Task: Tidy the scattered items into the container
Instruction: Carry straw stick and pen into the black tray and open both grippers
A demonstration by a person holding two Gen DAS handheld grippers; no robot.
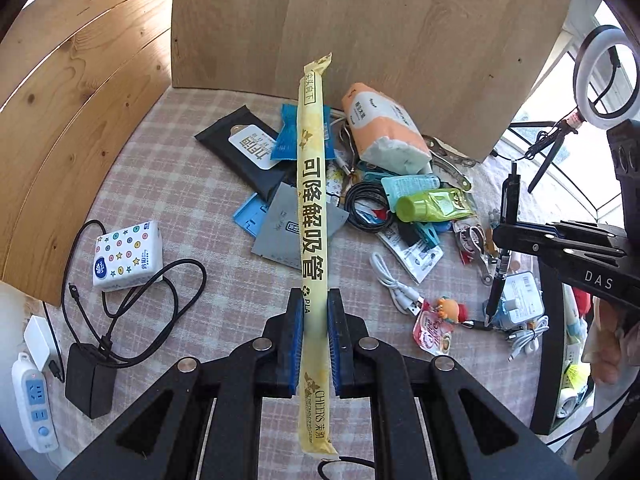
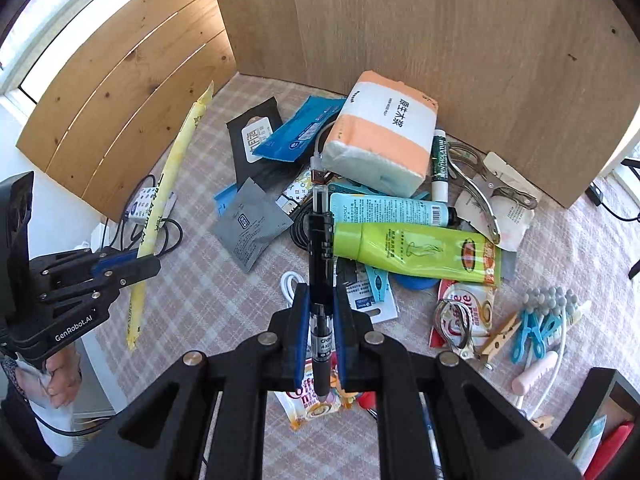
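Left gripper pinching long straw packet, right gripper pinching black pen; risks packet's far 12 o'clock end snagging tissue pack, pivoting loose.

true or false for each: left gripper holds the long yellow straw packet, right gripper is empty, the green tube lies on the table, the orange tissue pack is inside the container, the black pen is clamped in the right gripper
1. The left gripper holds the long yellow straw packet. True: its pads are closed on the packet.
2. The right gripper is empty. False: it is shut on the black pen.
3. The green tube lies on the table. True, in the pile of items.
4. The orange tissue pack is inside the container. False: it lies on the table by the wooden board.
5. The black pen is clamped in the right gripper. True.
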